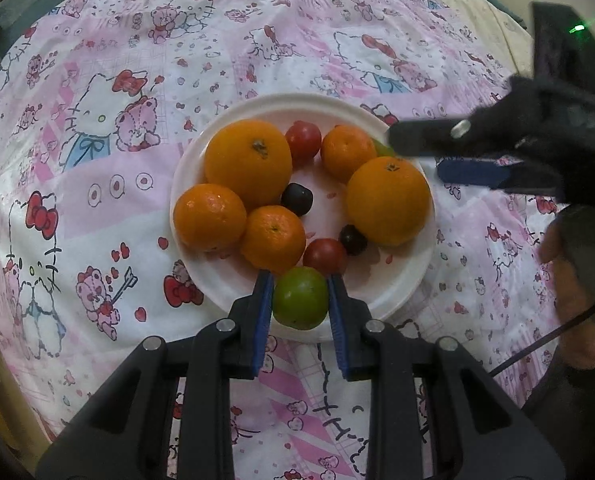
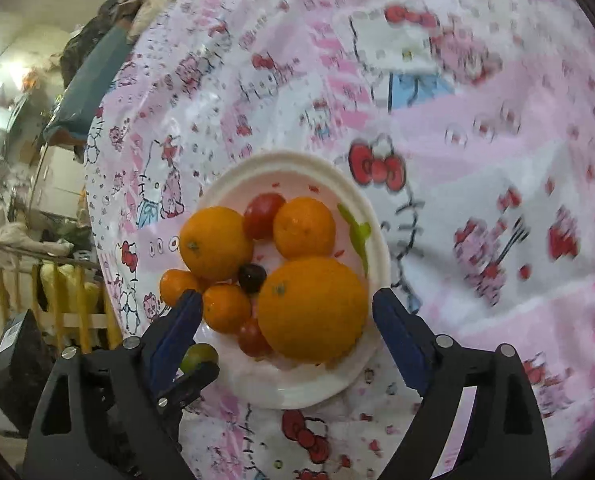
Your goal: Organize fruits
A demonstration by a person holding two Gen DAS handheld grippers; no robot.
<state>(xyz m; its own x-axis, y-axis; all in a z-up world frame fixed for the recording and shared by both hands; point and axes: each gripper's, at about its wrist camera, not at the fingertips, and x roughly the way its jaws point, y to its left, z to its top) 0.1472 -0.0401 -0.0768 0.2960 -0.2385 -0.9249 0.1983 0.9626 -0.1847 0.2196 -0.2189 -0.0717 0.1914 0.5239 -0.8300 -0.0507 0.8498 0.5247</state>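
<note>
A white plate [image 1: 297, 100] on the pink cartoon-print cloth holds several oranges, two red tomatoes [image 1: 303, 140] and two dark berries [image 1: 296, 199]. At the plate's near rim my left gripper [image 1: 300, 276] is shut on a green fruit [image 1: 300, 300], its blue pads pressing both sides. My right gripper [image 1: 415, 154] hovers over the plate's right edge. In the right wrist view it [image 2: 286, 295] stands open, and the largest orange [image 2: 313, 308] shows between its fingers without touching the pads. The green fruit [image 2: 201, 354] peeks out behind its left finger.
A green strip [image 2: 357, 232] lies on the plate's [image 2: 281, 158] far rim. A person's hand [image 1: 569, 300] and a black cable are at the right. The table edge and room clutter [image 2: 37, 200] lie beyond the cloth at the left.
</note>
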